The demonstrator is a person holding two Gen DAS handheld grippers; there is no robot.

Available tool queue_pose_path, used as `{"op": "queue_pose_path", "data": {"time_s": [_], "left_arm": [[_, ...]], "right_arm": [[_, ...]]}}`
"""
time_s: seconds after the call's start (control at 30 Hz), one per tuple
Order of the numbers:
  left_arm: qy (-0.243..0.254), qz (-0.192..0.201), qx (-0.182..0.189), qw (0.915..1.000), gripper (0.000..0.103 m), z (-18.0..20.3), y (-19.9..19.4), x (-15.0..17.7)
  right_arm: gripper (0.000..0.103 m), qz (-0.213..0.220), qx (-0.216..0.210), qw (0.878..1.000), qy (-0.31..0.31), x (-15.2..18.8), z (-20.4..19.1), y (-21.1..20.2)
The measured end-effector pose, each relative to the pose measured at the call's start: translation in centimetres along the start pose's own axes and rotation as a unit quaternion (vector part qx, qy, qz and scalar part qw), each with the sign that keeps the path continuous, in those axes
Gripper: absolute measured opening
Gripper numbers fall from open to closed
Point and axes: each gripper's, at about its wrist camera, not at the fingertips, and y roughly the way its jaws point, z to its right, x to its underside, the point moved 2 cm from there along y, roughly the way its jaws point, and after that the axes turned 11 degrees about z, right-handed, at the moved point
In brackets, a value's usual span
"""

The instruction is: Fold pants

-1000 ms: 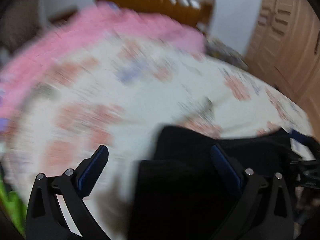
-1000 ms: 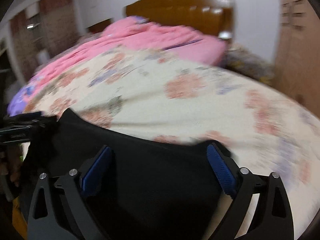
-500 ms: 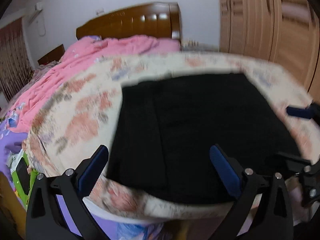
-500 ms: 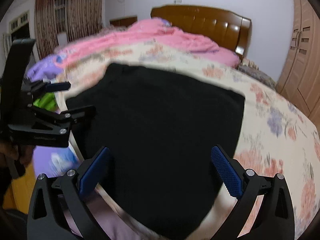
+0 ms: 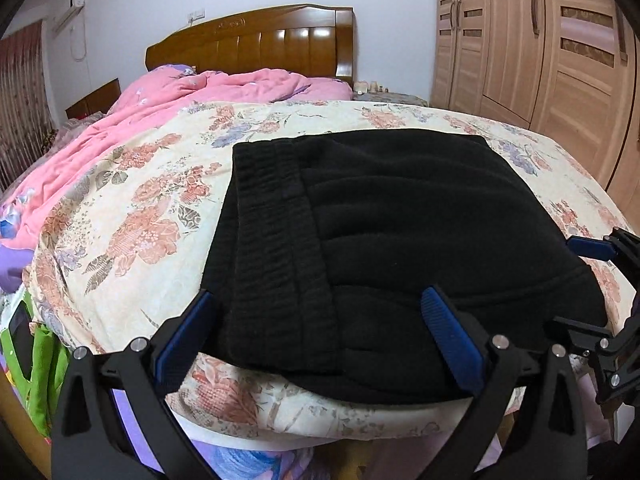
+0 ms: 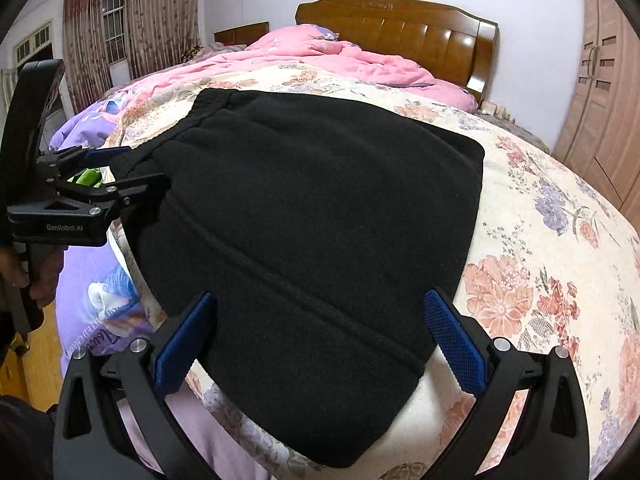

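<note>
Behind folded pants, pink quilt, headboard, wardrobe

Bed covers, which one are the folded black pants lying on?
The cream floral quilt. The black pants rest flat on it, while the plain pink quilt lies bunched beyond, near the headboard.

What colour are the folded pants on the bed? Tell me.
Plain black pants, lying on the floral bedspread; clearest in the right wrist view.
</note>
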Motion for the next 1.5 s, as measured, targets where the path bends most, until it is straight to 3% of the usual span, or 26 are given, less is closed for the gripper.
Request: {"op": "queue_pose_path", "data": {"time_s": [0.27,0.4,0.53,0.7,0.87,1.03,1.3,1.5], "left_arm": [[-0.004,-0.003,0.007,1.0000,0.102,-0.3,0.0,0.0],[0.005,-0.010,0.003,0.9999,0.102,-0.3,-0.1,0.1],[0.041,-0.004,-0.054,0.9977,0.102,0.3,-2.5,0.3],[0.057,0.045,-0.064,0.9953,0.102,1.3,-7.5,0.4],[0.073,0.102,-0.120,0.9848,0.102,3.4,-12.0,0.1],[0.038,0.141,-0.086,0.9856,0.102,4.2,-14.5,-1.5],[-0.047,0.129,-0.059,0.9888,0.102,3.7,-14.6,-2.3],[-0.039,0.145,-0.094,0.9843,0.102,4.6,-14.4,-1.3]], "right_arm": [[0.099,-0.014,0.002,1.000,0.010,0.9,0.7,-0.7],[0.099,-0.039,0.001,0.998,0.059,2.0,1.9,-1.6],[0.098,-0.055,0.055,0.997,0.026,2.7,1.6,-5.1],[0.098,-0.005,0.069,0.997,0.039,2.0,1.4,-10.3],[0.099,0.070,0.087,0.992,0.061,0.2,0.2,-14.0],[0.099,0.142,0.130,0.980,0.056,-1.9,-0.8,-16.3],[0.099,0.137,0.112,0.983,0.054,-1.5,-2.6,-15.3],[0.099,0.117,0.110,0.987,0.020,-0.7,-4.7,-14.2]]}}
